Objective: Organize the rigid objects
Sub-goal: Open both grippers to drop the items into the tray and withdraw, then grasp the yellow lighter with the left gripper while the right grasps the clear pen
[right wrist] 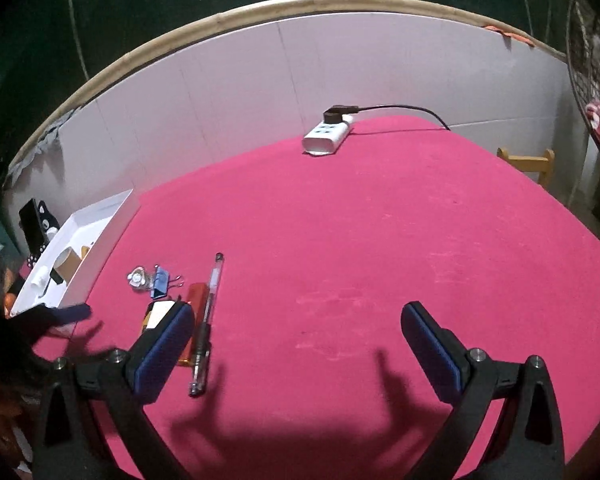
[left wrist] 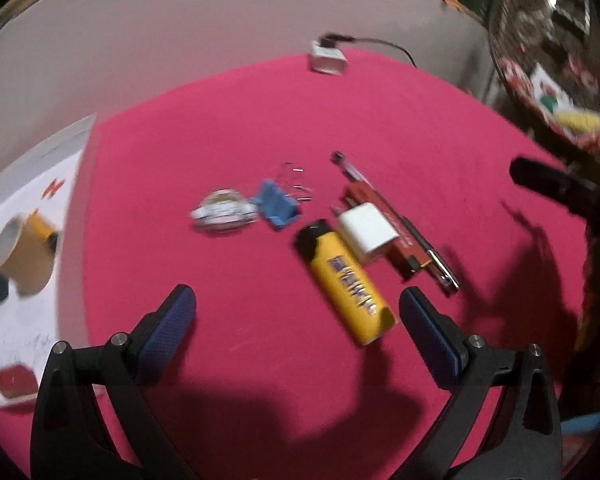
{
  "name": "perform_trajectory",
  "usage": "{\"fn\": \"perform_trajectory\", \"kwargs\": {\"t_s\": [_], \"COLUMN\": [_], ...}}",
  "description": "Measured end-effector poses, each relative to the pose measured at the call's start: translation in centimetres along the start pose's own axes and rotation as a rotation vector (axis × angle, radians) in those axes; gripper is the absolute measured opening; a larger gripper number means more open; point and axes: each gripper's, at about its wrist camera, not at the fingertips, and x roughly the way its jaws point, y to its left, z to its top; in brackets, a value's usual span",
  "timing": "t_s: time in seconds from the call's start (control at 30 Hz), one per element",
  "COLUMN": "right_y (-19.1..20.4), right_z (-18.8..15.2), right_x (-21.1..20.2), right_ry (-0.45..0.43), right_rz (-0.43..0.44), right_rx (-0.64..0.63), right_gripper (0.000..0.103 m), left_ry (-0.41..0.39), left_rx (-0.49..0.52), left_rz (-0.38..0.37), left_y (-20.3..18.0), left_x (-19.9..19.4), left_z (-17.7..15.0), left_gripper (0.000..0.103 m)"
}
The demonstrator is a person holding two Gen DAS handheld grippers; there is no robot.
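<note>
On the pink tablecloth (left wrist: 240,120) lie a yellow lighter (left wrist: 346,284), a white charger block (left wrist: 366,232), a red lighter (left wrist: 384,216), a pen (left wrist: 396,216), a blue binder clip (left wrist: 278,204) and a small shiny trinket (left wrist: 222,212). My left gripper (left wrist: 298,312) is open and empty, just short of the yellow lighter. A white box (left wrist: 24,240) at the left holds a tape roll (left wrist: 22,256). My right gripper (right wrist: 296,332) is open and empty over bare cloth; the pen (right wrist: 206,320), the red lighter (right wrist: 198,296) and the clip (right wrist: 160,282) lie beside its left finger.
A white power strip (right wrist: 326,136) with a black cable sits at the table's far edge against a white wall. The box (right wrist: 80,240) stands at the left edge. A wooden chair back (right wrist: 526,160) shows beyond the right edge. Dark clutter lies right of the table (left wrist: 556,60).
</note>
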Motion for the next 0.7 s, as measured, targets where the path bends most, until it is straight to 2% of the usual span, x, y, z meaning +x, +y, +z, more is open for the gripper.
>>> {"fn": "perform_trajectory", "kwargs": {"t_s": [0.13,0.23,0.3,0.4,0.53,0.6,0.67,0.7], "right_y": [0.5,1.8,3.5,6.1,8.1,7.9,7.3,6.6], "right_z": [-0.8,-1.1,-1.2,-1.8,-3.2,-3.7,-4.1,-4.2], "right_x": [0.5,1.4,2.2,3.5,5.1,5.3,5.3,5.5], "right_ry": [0.031,0.057,0.08,0.117,0.202,0.228,0.233,0.232], "right_rz": [0.045,0.075,0.1,0.105,0.085,0.088,0.048,-0.009], "right_rx": [-0.046,-0.102,-0.169,-0.292,-0.429,-0.449,-0.466,-0.479], "right_gripper": [0.103,0.103,0.103,0.103,0.103,0.102,0.102,0.102], "left_ry": [0.028,0.019,0.012,0.014,0.019,0.014,0.01,0.008], "left_rx": [0.066,0.048,0.026,-0.029,-0.059,-0.055,-0.06,-0.064], "left_rz": [0.089,0.124,0.151,0.148,0.139,0.137,0.13,0.127], "left_y": [-1.6,-0.6,0.5,2.4,3.1,3.1,3.3,3.3], "left_x": [1.9,1.8,1.6,1.2,1.1,1.0,0.9,0.9], "left_z": [0.6,0.2,0.1,-0.1,-0.3,-0.4,-0.6,-0.6], "left_gripper": [0.102,0.102,0.091,0.075,0.075,0.075,0.075,0.075]}}
